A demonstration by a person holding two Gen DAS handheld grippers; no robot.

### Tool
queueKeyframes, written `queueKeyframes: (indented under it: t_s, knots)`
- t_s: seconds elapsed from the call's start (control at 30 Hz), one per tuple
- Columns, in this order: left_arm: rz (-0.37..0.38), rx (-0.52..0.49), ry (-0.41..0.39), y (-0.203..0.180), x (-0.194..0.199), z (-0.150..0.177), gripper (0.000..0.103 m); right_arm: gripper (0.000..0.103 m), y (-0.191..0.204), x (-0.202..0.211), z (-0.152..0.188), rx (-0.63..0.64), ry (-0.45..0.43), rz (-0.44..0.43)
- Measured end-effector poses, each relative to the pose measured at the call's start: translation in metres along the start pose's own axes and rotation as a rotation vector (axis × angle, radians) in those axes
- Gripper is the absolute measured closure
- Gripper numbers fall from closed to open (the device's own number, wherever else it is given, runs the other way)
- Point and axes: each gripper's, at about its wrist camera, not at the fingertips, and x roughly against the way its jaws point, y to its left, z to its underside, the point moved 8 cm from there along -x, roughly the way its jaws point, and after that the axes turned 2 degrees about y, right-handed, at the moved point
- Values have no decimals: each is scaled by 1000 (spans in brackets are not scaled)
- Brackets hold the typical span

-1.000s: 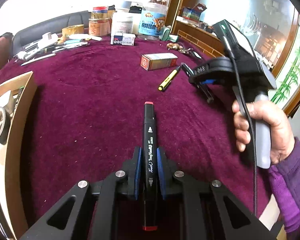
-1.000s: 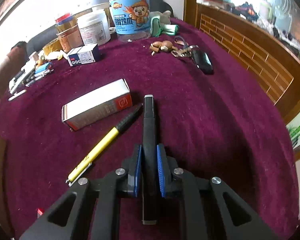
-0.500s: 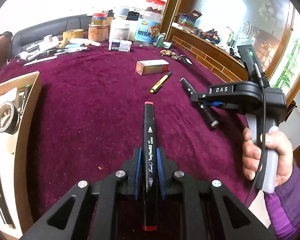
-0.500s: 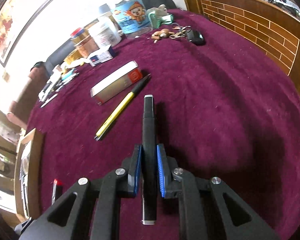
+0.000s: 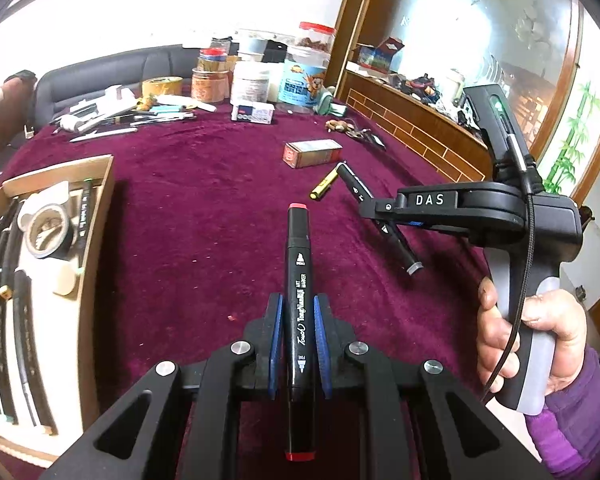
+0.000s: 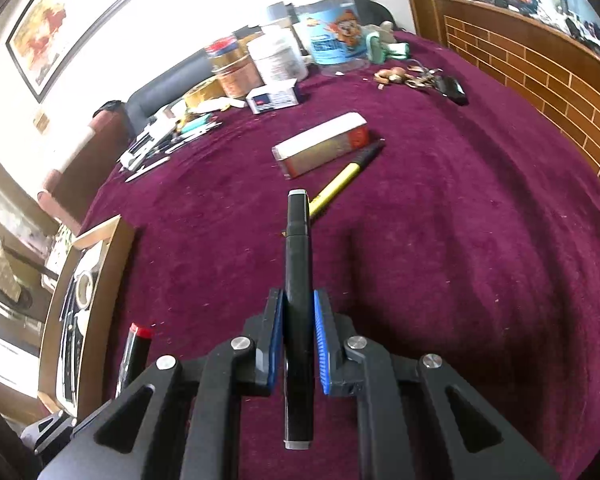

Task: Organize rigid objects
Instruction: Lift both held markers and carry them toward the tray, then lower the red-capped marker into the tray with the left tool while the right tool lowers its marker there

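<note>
My left gripper point(image 5: 298, 312) is shut on a black marker with red end caps point(image 5: 298, 264), held above the purple cloth. My right gripper point(image 6: 298, 312) is shut on a black marker with grey end caps point(image 6: 298, 256), also held above the cloth; it shows from the side in the left wrist view point(image 5: 384, 220), to the right of the left gripper. A wooden tray point(image 5: 100, 216) holding several pens and a tape roll point(image 5: 48, 232) lies at the left. The red-capped marker's tip point(image 6: 138, 344) shows low left in the right wrist view.
A yellow and black pen point(image 6: 340, 184) and a small carton point(image 6: 320, 148) lie mid-table. Jars point(image 5: 300, 76), a small box point(image 5: 254, 112), loose pens point(image 5: 112, 128) and keys point(image 6: 432, 80) crowd the far edge. A wooden rail point(image 6: 540, 76) runs along the right.
Both grippers have pulled back toward me and to the left with their markers. The tray has come further into view on the left.
</note>
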Motion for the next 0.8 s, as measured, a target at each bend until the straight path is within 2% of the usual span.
queueKeyframes:
  t_s: [0.8]
  knots:
    - [-21,146,-90,63,50,12,88,89,114,11,18,214,-6,-35]
